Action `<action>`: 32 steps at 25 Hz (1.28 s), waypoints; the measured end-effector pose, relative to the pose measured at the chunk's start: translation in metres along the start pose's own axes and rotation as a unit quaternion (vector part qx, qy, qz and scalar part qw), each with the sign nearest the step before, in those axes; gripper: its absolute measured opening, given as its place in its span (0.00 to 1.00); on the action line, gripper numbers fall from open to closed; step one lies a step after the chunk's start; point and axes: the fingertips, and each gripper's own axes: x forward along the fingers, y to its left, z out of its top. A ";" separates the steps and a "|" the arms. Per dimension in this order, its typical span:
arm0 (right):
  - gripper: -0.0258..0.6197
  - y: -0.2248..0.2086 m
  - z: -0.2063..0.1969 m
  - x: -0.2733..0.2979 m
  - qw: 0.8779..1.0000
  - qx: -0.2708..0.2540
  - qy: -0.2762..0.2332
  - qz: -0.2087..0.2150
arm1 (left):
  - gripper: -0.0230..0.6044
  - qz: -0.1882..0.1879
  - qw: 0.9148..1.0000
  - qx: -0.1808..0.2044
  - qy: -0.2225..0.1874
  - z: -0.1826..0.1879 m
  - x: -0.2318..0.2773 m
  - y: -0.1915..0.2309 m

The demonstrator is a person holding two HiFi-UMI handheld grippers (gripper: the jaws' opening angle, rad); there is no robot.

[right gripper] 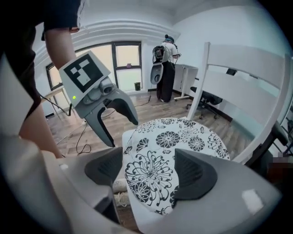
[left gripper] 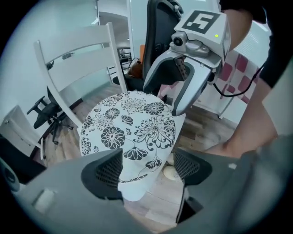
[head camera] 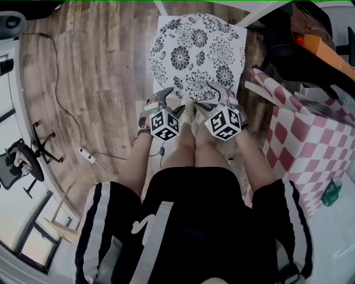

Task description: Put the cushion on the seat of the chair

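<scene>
Head view first: the cushion (head camera: pixel 197 52), white with a black flower print, is lying flat on the seat of the white chair (head camera: pixel 260 13) and pretty much covers it. It's close to square, so there's no real long axis. The straight edge with its two corners faces the person along the seat's front edge, and the rounded end points at the chair back. The left claw (head camera: pixel 169 100) and right claw (head camera: pixel 213 97) hover side by side over that front edge, above the person's legs, both angled down. Right of the chair there's a red-and-white checked cloth (head camera: pixel 302 138), and a cable (head camera: pixel 58 100) trails over the wood floor (head camera: pixel 105 66) on the left. Left gripper view: jaws spread wide and gripping nothing. The cushion's near corner shows in the gap below them, sticking out past the seat's front edge, and the pads aren't on it. The right claw sits just over the other front corner. Right gripper view: same deal, jaws wide apart and empty, with the cushion's front edge below the gap and the backrest slats beyond it on the right.
</scene>
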 end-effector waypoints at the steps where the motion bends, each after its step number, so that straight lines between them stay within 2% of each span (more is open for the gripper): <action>1: 0.57 -0.003 0.007 -0.005 1.000 0.000 -0.007 -0.005 | 0.60 0.006 1.000 -0.006 -0.007 0.006 -0.006 0.003; 4: 0.57 -0.010 0.028 -0.023 0.999 0.001 -0.031 -0.017 | 0.60 0.025 0.999 -0.013 -0.030 0.025 -0.025 0.011; 9: 0.57 -0.023 0.053 -0.049 0.997 0.031 -0.056 -0.038 | 0.59 0.051 0.998 0.003 -0.047 0.048 -0.052 0.021; 16: 0.57 -0.040 0.090 -0.093 0.992 0.054 -0.094 -0.071 | 0.59 0.082 0.992 -0.024 -0.088 0.082 -0.092 0.038; 26: 0.55 -0.058 0.149 -0.147 0.978 0.056 -0.169 -0.107 | 0.59 0.126 0.981 -0.022 -0.147 0.135 -0.144 0.060; 32: 0.54 -0.080 0.178 -0.183 0.966 0.064 -0.211 -0.137 | 0.59 0.152 0.969 -0.033 -0.191 0.167 -0.175 0.081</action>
